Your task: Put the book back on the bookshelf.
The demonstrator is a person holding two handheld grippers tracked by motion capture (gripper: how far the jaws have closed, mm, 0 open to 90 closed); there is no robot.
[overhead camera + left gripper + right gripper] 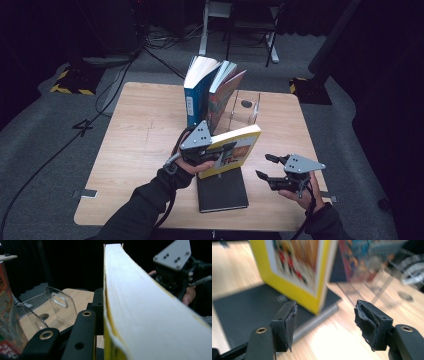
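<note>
A black notebook (221,190) lies flat at the table's (135,150) near edge. Above it, the left gripper (212,150) clenches a yellow book (240,147), lifted and tilted. Right of it, the right gripper (267,167) hangs released, nothing between its jaws.

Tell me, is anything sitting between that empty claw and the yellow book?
Nothing visible. The right claw is open, and only bare table lies between it and the yellow book, which the left claw grips above a black book.
</note>
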